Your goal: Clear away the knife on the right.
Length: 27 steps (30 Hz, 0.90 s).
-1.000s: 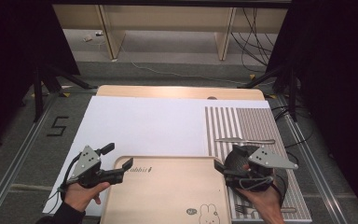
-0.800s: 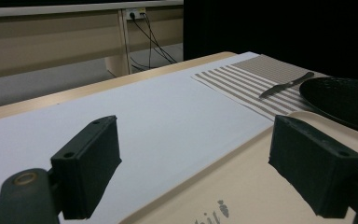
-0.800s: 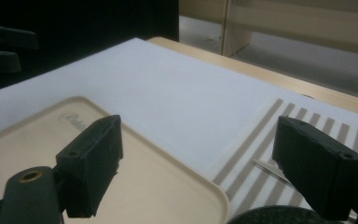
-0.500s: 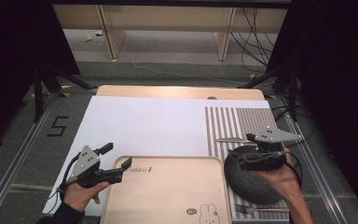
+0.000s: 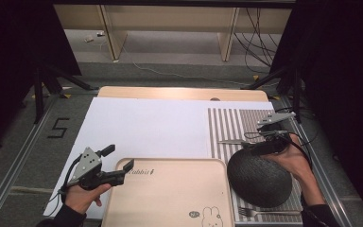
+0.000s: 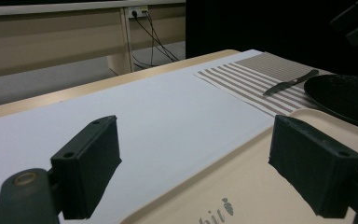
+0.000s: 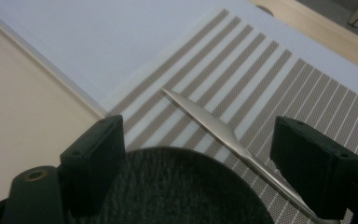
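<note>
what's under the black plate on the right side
The black plate lies on the striped placemat, its left edge overlapping the tray. A knife pokes out from its far edge and a fork from its near edge. What the plate covers cannot be seen.

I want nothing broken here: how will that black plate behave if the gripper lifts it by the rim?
The black plate looks rigid, probably ceramic, so likely heavy and breakable. Its matte, textured surface should limit slipping. Gripped at one edge, it may tilt downward toward the knife.

The high view looks forward and down over the whole table. Each gripper view sits low behind its own jaws. All three share the knife (image 5: 231, 141) (image 6: 290, 82) (image 7: 223, 133) ahead.
</note>
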Each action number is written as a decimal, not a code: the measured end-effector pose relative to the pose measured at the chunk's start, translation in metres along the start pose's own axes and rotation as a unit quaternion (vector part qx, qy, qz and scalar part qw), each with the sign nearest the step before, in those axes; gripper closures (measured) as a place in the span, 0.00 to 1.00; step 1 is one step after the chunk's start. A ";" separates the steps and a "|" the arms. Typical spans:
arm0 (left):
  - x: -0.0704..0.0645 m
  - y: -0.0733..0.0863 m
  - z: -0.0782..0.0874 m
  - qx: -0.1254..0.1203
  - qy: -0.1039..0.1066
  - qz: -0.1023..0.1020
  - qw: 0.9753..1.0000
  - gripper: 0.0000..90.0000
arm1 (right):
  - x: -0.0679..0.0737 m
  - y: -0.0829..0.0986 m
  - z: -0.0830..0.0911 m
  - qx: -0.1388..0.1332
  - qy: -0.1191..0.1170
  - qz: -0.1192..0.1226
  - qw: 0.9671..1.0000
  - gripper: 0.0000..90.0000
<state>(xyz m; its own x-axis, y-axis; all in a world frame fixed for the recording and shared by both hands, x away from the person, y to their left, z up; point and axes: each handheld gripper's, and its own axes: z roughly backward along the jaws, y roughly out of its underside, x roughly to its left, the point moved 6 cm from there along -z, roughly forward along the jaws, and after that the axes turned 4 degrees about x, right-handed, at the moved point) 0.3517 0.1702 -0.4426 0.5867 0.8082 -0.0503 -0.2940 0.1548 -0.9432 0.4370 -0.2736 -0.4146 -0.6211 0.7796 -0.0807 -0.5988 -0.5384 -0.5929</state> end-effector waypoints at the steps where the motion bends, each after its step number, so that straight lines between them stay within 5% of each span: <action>1: 0.000 0.000 0.000 0.001 -0.001 0.000 1.000 0.17 | -0.003 0.001 -0.004 0.010 0.000 0.004 1.000 0.21; 16: 0.002 0.001 -0.002 0.003 -0.004 -0.002 1.000 0.18 | -0.044 0.003 -0.036 0.110 -0.007 0.003 0.994 0.22; 27: 0.000 0.002 -0.003 0.006 -0.001 -0.004 1.000 0.18 | -0.062 0.002 -0.055 0.171 -0.004 0.010 0.985 0.23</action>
<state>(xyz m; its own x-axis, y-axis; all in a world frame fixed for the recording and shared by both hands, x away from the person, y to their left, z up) 0.3537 0.1690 -0.4460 0.5878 0.8080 -0.0416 -0.2982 0.1686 -0.9395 0.5018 -0.3051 -0.4543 -0.6372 0.7662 -0.0833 -0.7209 -0.6308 -0.2871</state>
